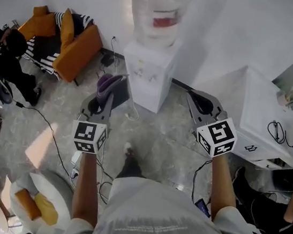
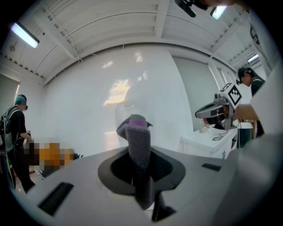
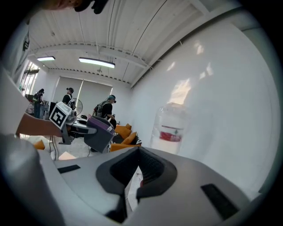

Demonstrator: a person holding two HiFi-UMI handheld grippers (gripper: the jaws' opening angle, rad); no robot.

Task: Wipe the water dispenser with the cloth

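Cloth [image 2: 138, 141] is clamped in left hand-held gripper [image 1: 108, 93], right hand-held gripper [image 1: 196, 100] closed empty, bottle [image 1: 159, 10] atop water dispenser [image 1: 147, 75].

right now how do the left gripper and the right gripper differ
The left gripper is shut on a grey and purple cloth; the right gripper has its jaws together with nothing between them. In the head view the left gripper is at the left side of the water dispenser, while the right gripper is off to its right, near the white table. Both point toward the dispenser, and neither touches it.
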